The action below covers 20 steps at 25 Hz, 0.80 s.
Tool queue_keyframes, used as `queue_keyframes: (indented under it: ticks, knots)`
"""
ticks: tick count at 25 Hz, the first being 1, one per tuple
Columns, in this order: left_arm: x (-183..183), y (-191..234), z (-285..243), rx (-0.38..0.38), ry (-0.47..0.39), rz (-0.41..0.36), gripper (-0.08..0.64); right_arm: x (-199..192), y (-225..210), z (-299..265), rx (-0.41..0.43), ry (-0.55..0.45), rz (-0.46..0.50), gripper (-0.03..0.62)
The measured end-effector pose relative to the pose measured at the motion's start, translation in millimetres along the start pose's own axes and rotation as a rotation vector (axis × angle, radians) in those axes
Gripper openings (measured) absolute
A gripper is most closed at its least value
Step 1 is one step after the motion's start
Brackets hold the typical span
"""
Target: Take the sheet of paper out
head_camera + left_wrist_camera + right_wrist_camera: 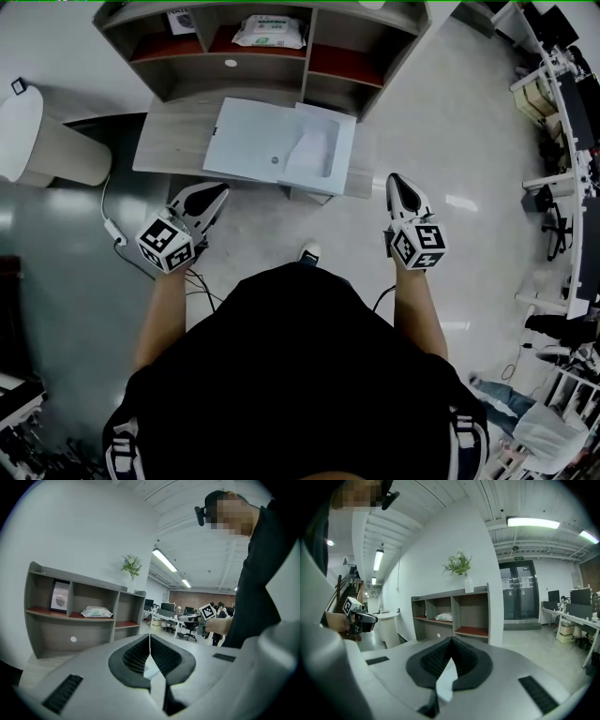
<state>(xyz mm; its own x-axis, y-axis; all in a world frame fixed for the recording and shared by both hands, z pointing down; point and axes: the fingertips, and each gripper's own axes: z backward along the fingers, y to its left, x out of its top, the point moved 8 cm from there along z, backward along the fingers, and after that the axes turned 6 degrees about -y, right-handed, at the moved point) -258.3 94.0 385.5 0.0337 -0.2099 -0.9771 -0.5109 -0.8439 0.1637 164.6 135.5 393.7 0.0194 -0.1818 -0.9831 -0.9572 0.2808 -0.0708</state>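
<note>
– left gripper [150, 640]: report jaw state.
– pressed together. in the left gripper view the tips meet along one line. nothing sits between the pads.
– right gripper [451, 641]?
– same condition. the tips meet at the front and clamp nothing. a pale wedge shows in the gap behind the tips, and the head view shows no item at that gripper.
– position of both units?
– head view: the person [300, 375] holds both out in front, pointing toward the desk [173, 141]. the left gripper is just short of the desk's front edge. the right gripper is beside the front right corner. neither touches the folder [246, 136].
– locate the sheet of paper.
– the sheet of paper [311, 155] lies in the right half of the folder. the folder is pale blue, open and flat on the desk, in front of the shelf unit [187, 80]. whether a sleeve covers the sheet cannot be told.
– contents of the shelf unit?
– a framed picture [60, 596] stands in the left compartment. a pack of wipes [269, 31] lies on the red shelf of the middle compartment. a plant [131, 569] in a white vase stands on top, toward the right end.
– floor items?
– a white cylinder [37, 136] stands left of the desk. a cable [112, 225] runs along the floor near the left gripper.
</note>
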Motion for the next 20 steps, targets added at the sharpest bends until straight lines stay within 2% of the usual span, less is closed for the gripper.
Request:
queue_keyframes:
  ticks: [7, 12, 20]
  knots:
    - [4, -4, -28, 0.034, -0.01, -0.012, 0.025, -4, -31, -10, 0.024, 0.005, -0.013, 0.014]
    - [8, -13, -53, -0.008, -0.059, 0.011, 0.025, -8, -55, -13, 0.042, 0.013, -0.016, 0.014]
    - [10, -25, -96, -0.028, -0.049, -0.011, 0.025, -14, -85, -21, 0.081, 0.029, -0.018, 0.014]
